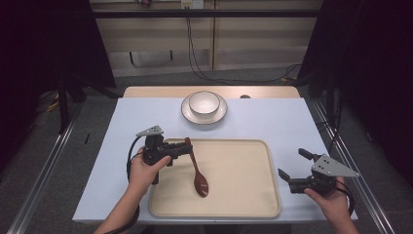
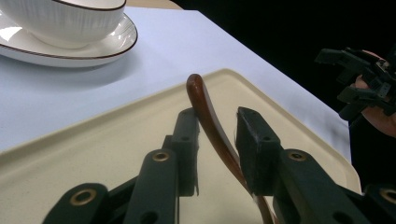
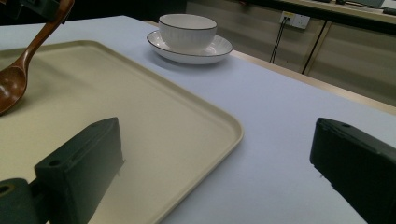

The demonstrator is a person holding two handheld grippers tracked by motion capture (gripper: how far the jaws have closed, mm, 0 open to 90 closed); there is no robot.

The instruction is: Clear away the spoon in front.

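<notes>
Left gripper [image 1: 187,147]: black body, grey three-cornered plate on top, black cable looping down beside the bare forearm. Jaws are black linkage arms with brass-coloured ringed pivot holes and small screw holes; flat rectangular black pads [image 2: 252,149].

Right gripper [image 1: 292,163]: same black build, larger grey three-cornered plate with small holes, black cable at the wrist. Blocky matte black pads [image 3: 86,163].

Both forearms bare, no sleeves visible.

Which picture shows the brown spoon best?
The high view: the whole spoon lies over the tray. The left gripper view shows just its handle between the jaws; the right gripper view catches its bowl end at the edge.
</notes>
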